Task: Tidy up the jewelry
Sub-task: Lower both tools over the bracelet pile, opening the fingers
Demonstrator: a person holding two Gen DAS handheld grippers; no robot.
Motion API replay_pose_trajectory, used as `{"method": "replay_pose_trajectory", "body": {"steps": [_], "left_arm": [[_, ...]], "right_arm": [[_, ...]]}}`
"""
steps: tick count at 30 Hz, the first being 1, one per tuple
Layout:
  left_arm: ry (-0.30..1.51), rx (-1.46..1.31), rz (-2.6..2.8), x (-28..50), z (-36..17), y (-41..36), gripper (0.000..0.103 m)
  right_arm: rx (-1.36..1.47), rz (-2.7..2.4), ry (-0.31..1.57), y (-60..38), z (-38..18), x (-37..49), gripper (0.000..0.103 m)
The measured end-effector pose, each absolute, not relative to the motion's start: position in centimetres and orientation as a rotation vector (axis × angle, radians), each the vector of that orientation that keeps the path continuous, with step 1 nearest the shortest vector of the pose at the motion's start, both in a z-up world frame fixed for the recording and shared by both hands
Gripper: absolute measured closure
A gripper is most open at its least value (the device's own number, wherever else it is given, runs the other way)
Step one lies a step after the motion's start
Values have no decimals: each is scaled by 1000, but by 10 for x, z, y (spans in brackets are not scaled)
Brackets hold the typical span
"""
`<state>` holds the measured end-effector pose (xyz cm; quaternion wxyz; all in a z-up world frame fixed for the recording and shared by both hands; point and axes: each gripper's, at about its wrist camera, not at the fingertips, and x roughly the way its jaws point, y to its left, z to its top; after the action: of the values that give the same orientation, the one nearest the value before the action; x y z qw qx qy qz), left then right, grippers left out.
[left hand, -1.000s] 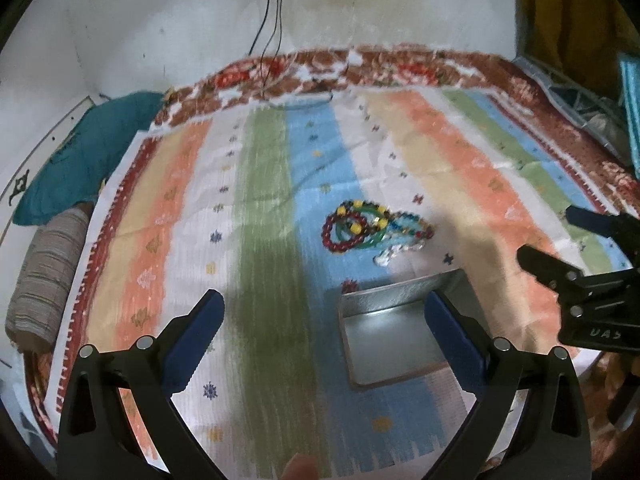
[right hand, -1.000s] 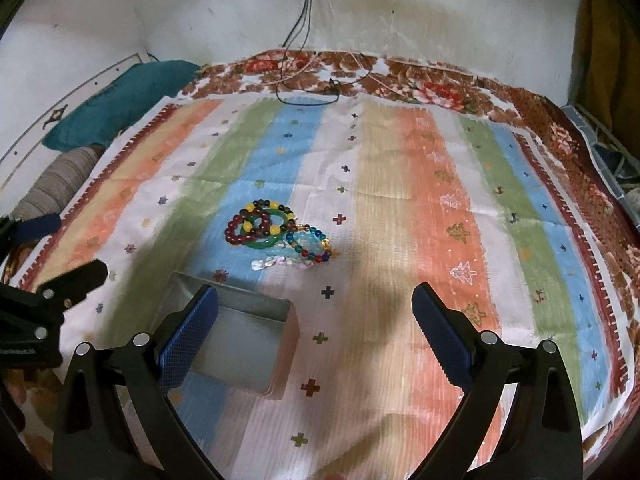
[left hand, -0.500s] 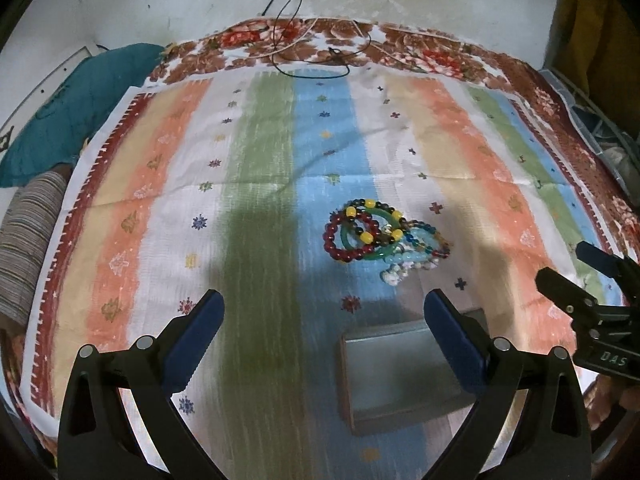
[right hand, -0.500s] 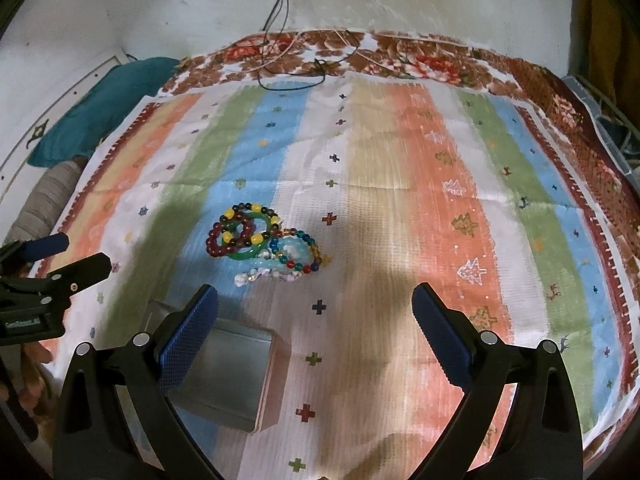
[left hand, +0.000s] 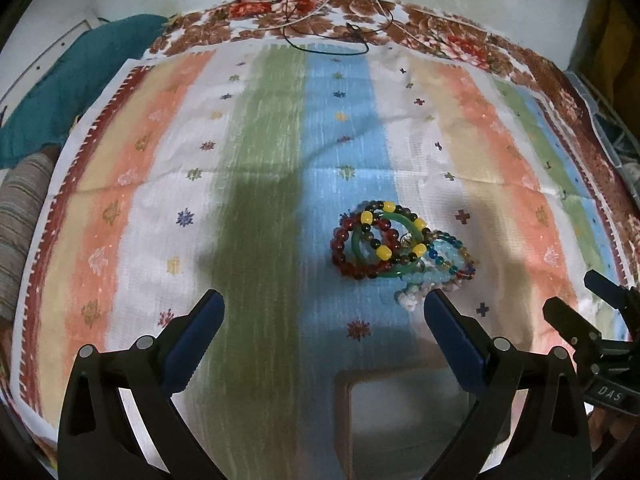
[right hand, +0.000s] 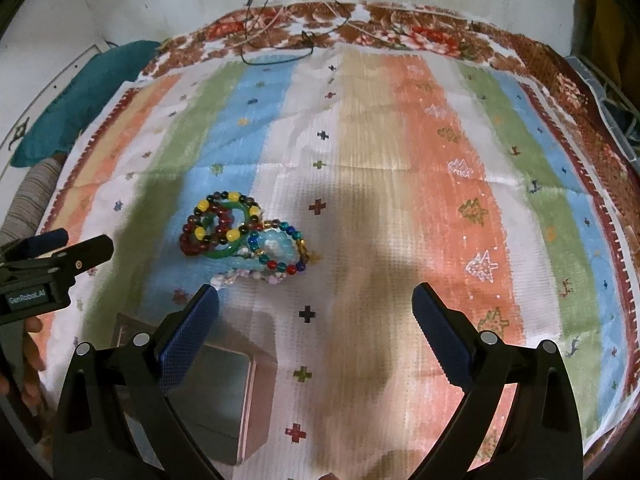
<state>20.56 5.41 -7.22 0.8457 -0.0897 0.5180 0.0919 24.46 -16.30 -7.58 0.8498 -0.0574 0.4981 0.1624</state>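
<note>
- My left gripper (left hand: 324,322) hangs over the striped cloth (left hand: 260,168), jaws spread wide with nothing between them.
- My right gripper (right hand: 316,316) is likewise spread and empty, above the same cloth.
- The jewelry lies in one overlapping heap on the blue stripe: a dark red bead bracelet (left hand: 348,248), a green bangle (left hand: 384,272), a strand with yellow beads (left hand: 386,206), a multicoloured glass-bead bracelet (right hand: 294,248) and a pale whitish strand (right hand: 256,274) at the near edge.
- From the left wrist view the heap sits just ahead of my right-hand pad (left hand: 456,336); from the right wrist view it sits ahead of the left-hand pad (right hand: 188,332).
- A shallow metal tin (left hand: 404,420) rests on the cloth nearer to me than the heap, apart from it, its inside bare as far as I see.
- A teal pillow (right hand: 88,88) and thin cables (left hand: 320,36) lie at the bed's far side.
</note>
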Motion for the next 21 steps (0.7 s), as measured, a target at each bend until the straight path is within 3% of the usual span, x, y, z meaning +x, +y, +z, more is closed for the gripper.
{"method": "replay_pose_trajectory", "body": {"steps": [21], "left_arm": [[1157, -215, 147, 252, -107, 51, 6]], "right_arm": [[-52, 356, 1150, -152, -109, 280, 5]]}}
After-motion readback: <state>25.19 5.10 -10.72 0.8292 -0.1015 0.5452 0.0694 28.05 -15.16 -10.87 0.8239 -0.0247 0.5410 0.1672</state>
